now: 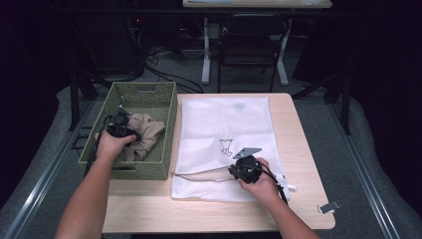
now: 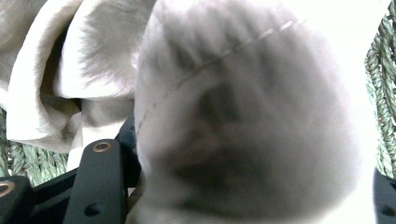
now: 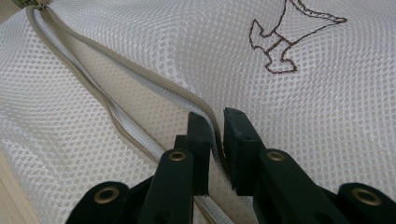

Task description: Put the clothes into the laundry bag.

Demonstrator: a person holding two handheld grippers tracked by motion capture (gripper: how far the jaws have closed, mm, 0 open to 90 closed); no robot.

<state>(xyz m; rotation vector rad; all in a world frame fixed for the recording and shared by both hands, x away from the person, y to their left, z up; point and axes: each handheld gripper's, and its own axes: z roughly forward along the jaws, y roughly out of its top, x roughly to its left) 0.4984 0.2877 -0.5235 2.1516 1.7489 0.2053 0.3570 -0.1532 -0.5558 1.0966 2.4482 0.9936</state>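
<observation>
A beige garment (image 1: 149,130) lies bunched in a green woven basket (image 1: 164,107) at the table's left. My left gripper (image 1: 122,130) is down in the basket on the garment. In the left gripper view its jaws stand wide apart and a fold of the beige cloth (image 2: 243,116) bulges between them, close to the lens. A white mesh laundry bag (image 1: 224,124) lies flat in the middle of the table. My right gripper (image 1: 238,172) is at its near edge, shut on the raised lip of the open zipper (image 3: 116,60). In the right gripper view that gripper (image 3: 215,135) pinches the beige zipper tape.
A brown embroidered mark (image 3: 285,42) sits on the bag's upper layer. A small grey clip (image 1: 329,207) lies at the table's front right corner. The wooden table (image 1: 298,149) has bare room right of the bag. A chair (image 1: 251,45) stands beyond the far edge.
</observation>
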